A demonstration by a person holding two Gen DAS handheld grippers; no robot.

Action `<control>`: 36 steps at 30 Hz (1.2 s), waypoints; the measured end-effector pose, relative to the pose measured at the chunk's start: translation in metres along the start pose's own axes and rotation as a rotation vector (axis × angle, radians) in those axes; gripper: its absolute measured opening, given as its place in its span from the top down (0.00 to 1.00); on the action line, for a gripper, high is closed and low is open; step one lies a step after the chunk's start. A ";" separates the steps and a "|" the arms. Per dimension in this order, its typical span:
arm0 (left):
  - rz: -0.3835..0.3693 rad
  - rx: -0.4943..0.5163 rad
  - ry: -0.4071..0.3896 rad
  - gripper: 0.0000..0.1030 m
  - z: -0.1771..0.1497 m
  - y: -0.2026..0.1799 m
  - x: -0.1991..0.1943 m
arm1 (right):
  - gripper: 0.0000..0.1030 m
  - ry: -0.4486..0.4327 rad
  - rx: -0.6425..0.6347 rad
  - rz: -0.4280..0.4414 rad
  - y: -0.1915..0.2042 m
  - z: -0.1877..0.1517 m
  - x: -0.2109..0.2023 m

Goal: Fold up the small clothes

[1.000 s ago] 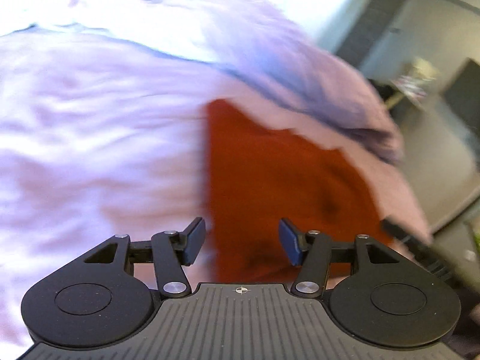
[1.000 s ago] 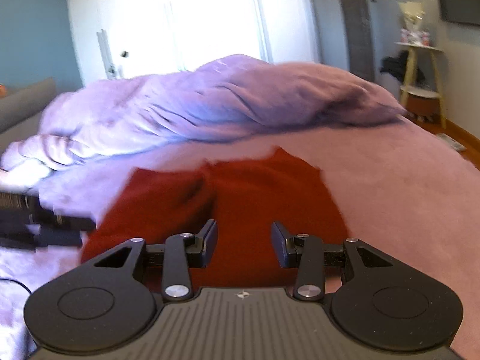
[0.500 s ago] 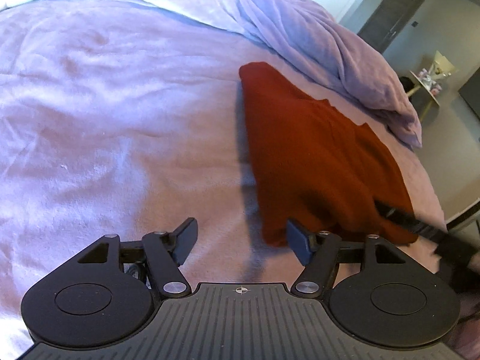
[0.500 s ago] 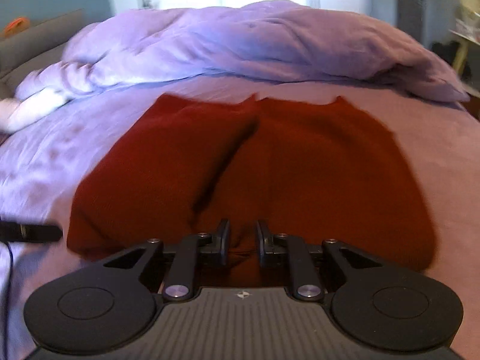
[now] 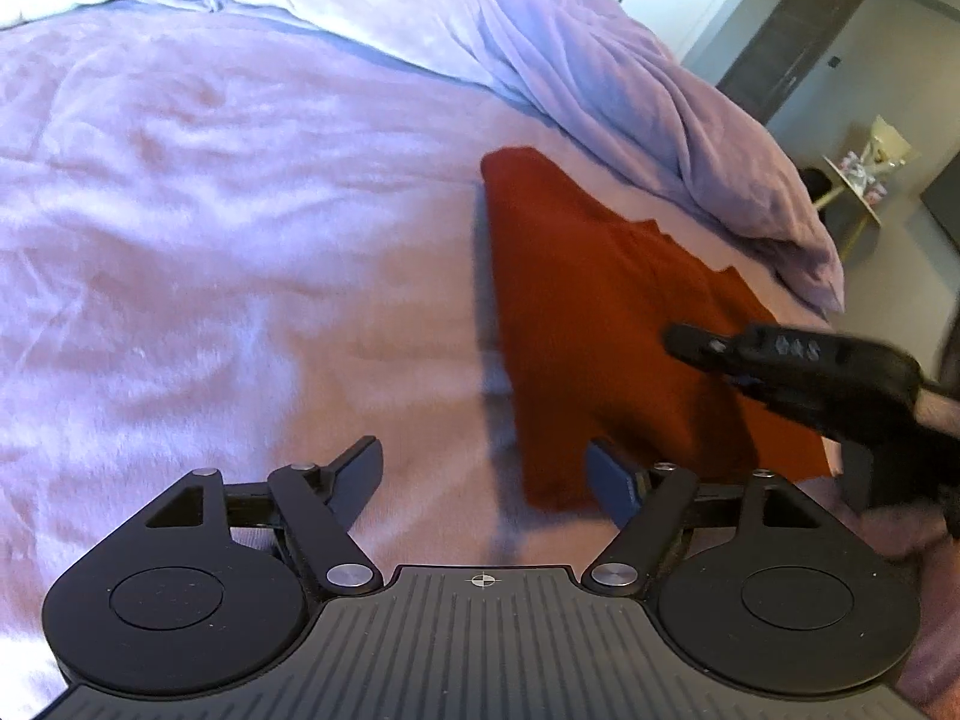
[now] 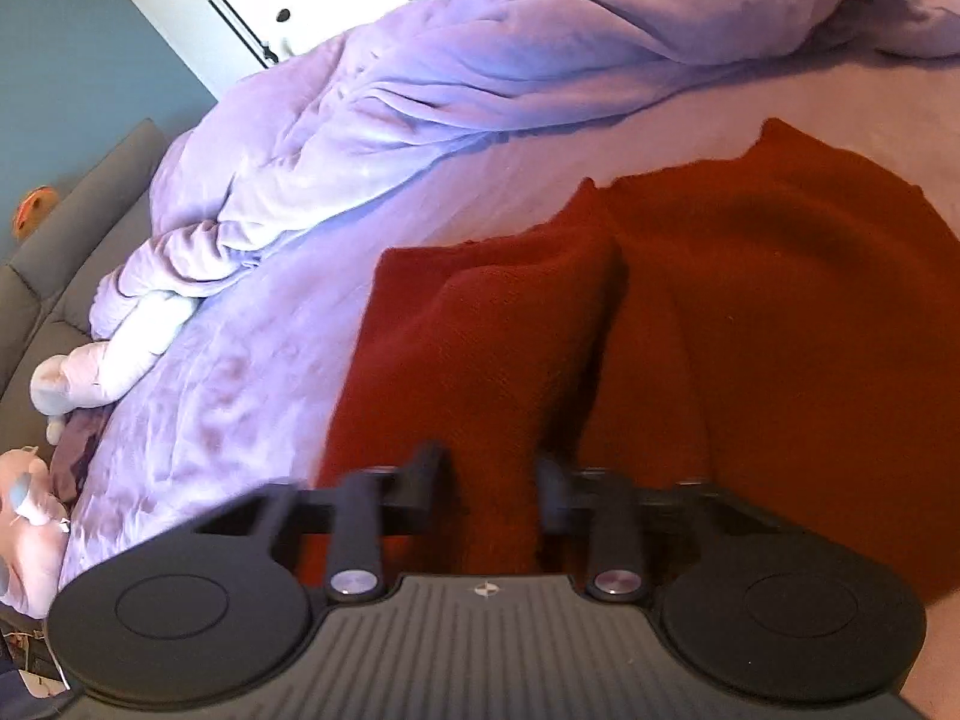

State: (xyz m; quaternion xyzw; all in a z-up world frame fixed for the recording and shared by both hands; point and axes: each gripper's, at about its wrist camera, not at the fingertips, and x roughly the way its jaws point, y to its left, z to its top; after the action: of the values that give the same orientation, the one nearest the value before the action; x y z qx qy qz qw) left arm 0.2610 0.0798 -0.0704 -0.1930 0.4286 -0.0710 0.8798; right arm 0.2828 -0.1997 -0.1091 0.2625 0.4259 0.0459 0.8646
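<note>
A dark red garment lies partly folded on the purple bed, its near corner just ahead of my left gripper, which is open and empty above the bedspread. In the right wrist view the red garment fills the centre with a raised fold running toward me. My right gripper hovers tilted over its near edge, jaws open with red cloth between them but not pinched. The right gripper also shows in the left wrist view as a black shape over the garment's right side.
A rumpled purple duvet is heaped along the far side of the bed. Pale stuffed toys and a grey sofa lie to the left. A side table and a door stand beyond the bed's right edge.
The right gripper's jaws, nearly shut half a second ago, have opened wider, and the gripper has tilted and moved close over the garment. The left gripper stays open and has barely moved.
</note>
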 end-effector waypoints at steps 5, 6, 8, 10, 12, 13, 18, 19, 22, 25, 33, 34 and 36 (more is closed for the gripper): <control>0.011 -0.003 -0.001 0.20 0.008 -0.014 0.011 | 0.90 -0.110 -0.258 -0.151 0.023 -0.001 -0.025; 0.004 -0.012 0.012 0.19 0.008 -0.017 0.017 | 0.90 -0.127 -0.300 -0.190 0.023 -0.003 -0.027; -0.008 -0.041 0.052 0.19 0.007 -0.019 0.031 | 0.90 -0.106 -0.315 -0.241 0.009 0.000 -0.019; -0.001 -0.050 0.058 0.19 0.005 -0.020 0.035 | 0.88 -0.048 -0.298 -0.257 -0.006 -0.004 -0.003; 0.018 -0.031 0.046 0.19 0.003 -0.021 0.035 | 0.87 -0.032 -0.319 -0.275 -0.010 -0.009 0.004; 0.026 -0.024 0.043 0.19 0.003 -0.020 0.034 | 0.82 -0.040 -0.319 -0.266 -0.009 -0.008 0.001; 0.032 -0.033 0.047 0.19 0.003 -0.015 0.034 | 0.48 -0.073 -0.131 -0.187 -0.033 0.004 -0.026; 0.036 -0.031 0.046 0.19 0.002 -0.016 0.034 | 0.48 -0.046 -0.066 -0.148 -0.044 0.006 -0.025; 0.049 -0.019 0.043 0.19 0.002 -0.020 0.035 | 0.48 0.021 0.147 -0.021 -0.078 0.007 -0.019; 0.053 -0.017 0.045 0.19 0.003 -0.021 0.036 | 0.49 0.024 0.212 0.053 -0.083 0.008 -0.017; 0.078 -0.003 0.046 0.17 0.000 -0.021 0.037 | 0.61 0.079 0.347 0.144 -0.087 0.011 0.009; 0.082 -0.001 0.046 0.17 0.000 -0.022 0.036 | 0.61 0.088 0.368 0.149 -0.087 0.012 0.009; 0.091 -0.001 0.046 0.17 -0.001 -0.023 0.036 | 0.61 0.087 0.367 0.165 -0.084 0.014 0.009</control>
State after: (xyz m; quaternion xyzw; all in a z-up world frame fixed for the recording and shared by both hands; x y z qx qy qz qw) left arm 0.2832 0.0477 -0.0879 -0.1721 0.4573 -0.0350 0.8718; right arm 0.2868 -0.2744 -0.1497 0.4474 0.4410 0.0494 0.7765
